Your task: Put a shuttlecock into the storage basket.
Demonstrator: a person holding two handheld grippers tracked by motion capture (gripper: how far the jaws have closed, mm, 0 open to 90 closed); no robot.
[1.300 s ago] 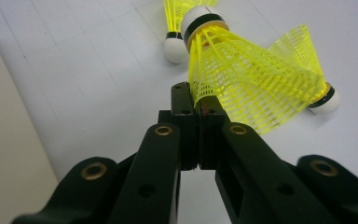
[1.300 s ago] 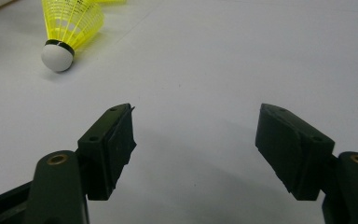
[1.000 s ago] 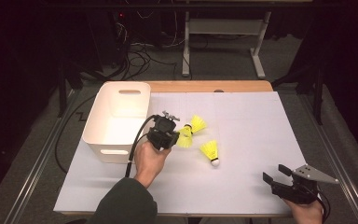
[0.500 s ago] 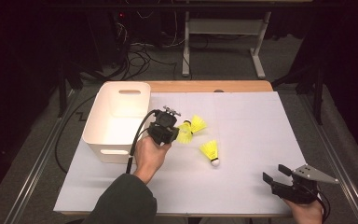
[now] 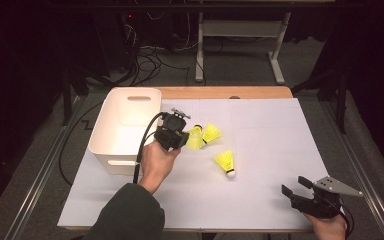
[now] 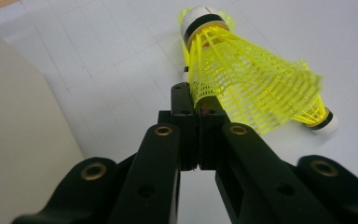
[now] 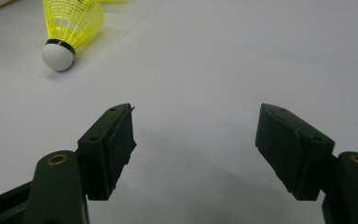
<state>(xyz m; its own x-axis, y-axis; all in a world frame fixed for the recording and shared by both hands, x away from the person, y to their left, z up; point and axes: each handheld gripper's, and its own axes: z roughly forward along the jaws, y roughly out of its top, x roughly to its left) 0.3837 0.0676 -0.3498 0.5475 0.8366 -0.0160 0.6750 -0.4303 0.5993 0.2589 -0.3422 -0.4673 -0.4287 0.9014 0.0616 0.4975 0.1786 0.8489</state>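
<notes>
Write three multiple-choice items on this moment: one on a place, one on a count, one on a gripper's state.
1. Where is the white bin?
A. at the table's left side
B. at its right edge
C. on the floor

2. How many yellow shuttlecocks are on the table?
A. one
B. three
C. five

3. How is the left hand-held gripper?
A. wide open
B. shut on a shuttlecock's skirt
C. shut on the bin's rim

Key: 1 A, the bin stands left of the left hand-held gripper in the high view; 2 B, two near the left gripper, one apart; 3 B, its jaws pinch the mesh edge.
</notes>
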